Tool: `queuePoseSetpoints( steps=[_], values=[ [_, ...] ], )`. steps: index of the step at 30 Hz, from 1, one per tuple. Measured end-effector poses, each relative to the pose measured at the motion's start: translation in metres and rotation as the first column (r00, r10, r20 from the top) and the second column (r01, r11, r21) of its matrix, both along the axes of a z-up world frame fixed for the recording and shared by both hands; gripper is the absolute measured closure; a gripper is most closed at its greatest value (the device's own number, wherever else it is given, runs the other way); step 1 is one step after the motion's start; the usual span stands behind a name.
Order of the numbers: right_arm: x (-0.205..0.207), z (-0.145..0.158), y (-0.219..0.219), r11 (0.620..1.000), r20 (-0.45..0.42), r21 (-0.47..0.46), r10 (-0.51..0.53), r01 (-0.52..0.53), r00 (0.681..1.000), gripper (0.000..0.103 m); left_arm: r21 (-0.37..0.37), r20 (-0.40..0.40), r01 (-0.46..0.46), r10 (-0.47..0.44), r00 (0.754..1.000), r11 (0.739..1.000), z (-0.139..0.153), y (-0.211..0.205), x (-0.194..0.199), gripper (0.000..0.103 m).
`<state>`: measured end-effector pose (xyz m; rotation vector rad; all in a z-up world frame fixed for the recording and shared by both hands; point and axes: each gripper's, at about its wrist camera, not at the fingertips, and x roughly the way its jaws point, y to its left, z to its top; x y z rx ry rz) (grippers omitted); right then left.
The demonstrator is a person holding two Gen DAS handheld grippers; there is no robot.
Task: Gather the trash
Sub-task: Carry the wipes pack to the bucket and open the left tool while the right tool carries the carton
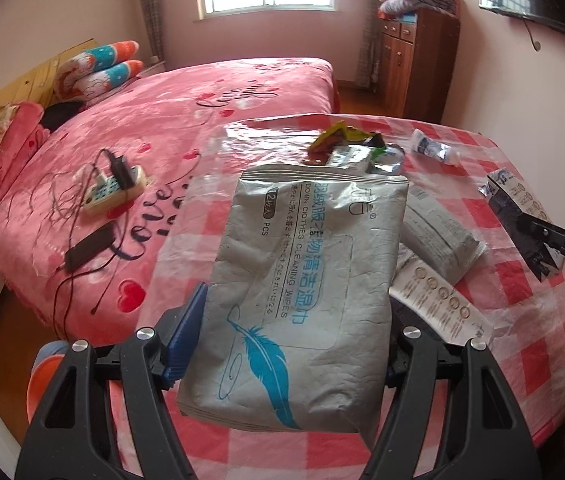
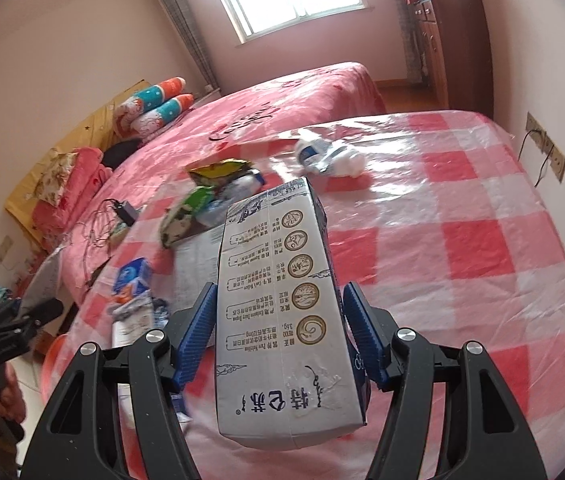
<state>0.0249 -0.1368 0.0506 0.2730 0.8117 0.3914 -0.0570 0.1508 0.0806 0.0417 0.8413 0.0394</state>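
Left gripper (image 1: 286, 344) clamped on a grey wipes pack (image 1: 302, 292), held up above the checked tablecloth (image 1: 514, 276), blue pads pressing both edges. Right gripper (image 2: 280, 340) closed around a milk carton (image 2: 282, 320), lifted off the table too. More trash sits at 12 o'clock from the carton: yellow-green snack wrappers (image 2: 218, 170) and a white crumpled wrapper (image 2: 330, 156). A grey packet (image 1: 438, 236) lies at 2 o'clock of the wipes pack. Pink bed (image 1: 186, 120) beyond.
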Motion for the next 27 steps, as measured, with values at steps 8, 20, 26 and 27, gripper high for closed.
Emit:
queuePoseSetpoints(
  steps=[8,20,26,27],
  values=[
    [-0.017,0.012,0.046,0.996,-0.009,0.000,0.085,-0.085,0.996,0.038,0.024,0.016,-0.068,0.068,0.998,0.997,-0.003,0.032,-0.022,0.032],
    [-0.038,0.029,0.136,0.969,-0.028,0.007,0.247,-0.247,0.969,0.038,0.019,0.038,-0.194,0.193,0.980,0.981,-0.009,0.104,-0.061,0.032],
    [-0.050,0.030,0.205,0.926,-0.044,0.004,0.377,-0.377,0.925,0.039,0.014,0.021,-0.269,0.268,0.963,0.963,-0.021,0.143,-0.080,0.032],
    [-0.052,0.030,0.214,0.919,-0.047,0.006,0.395,-0.395,0.917,0.039,0.014,0.019,-0.283,0.283,0.959,0.959,-0.023,0.150,-0.084,0.032]
  ],
)
